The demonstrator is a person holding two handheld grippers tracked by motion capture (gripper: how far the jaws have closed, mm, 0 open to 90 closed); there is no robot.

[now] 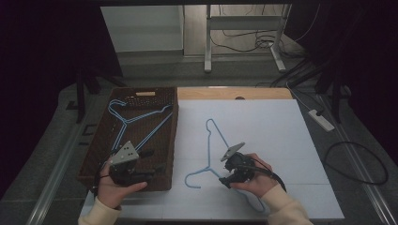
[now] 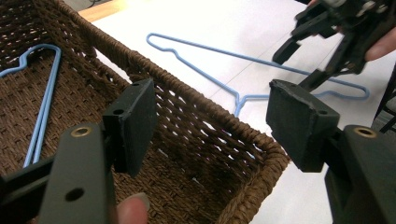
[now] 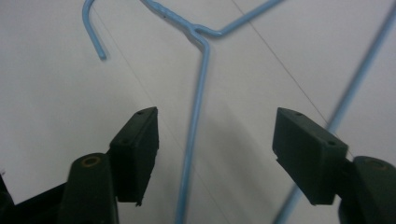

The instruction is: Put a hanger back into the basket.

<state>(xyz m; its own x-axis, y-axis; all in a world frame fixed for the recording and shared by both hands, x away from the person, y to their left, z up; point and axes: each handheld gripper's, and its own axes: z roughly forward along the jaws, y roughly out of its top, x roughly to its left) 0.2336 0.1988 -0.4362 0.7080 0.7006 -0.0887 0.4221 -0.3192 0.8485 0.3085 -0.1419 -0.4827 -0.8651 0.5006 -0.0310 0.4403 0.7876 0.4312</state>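
Note:
A blue wire hanger (image 1: 212, 138) lies flat on the white table top (image 1: 263, 136), its hook turned toward the near edge. My right gripper (image 1: 226, 177) hovers low over the hanger's neck, open. In the right gripper view one wire of the hanger (image 3: 198, 93) runs between the spread jaws of the right gripper (image 3: 217, 135), and no pad touches it. My left gripper (image 1: 151, 165) is open over the near right corner of the brown wicker basket (image 1: 172, 140), with nothing between its jaws. More blue hangers (image 1: 141, 117) lie inside the basket. In the left gripper view the left gripper (image 2: 210, 107) looks across the basket rim (image 2: 196, 98) at the right gripper (image 2: 303, 60).
A wooden strip (image 1: 234, 93) borders the table's far edge. Beyond it stand metal table legs (image 1: 206, 42). A power strip (image 1: 321, 119) and looping cables (image 1: 356, 164) lie on the floor at the right. White table surface stretches right of the hanger.

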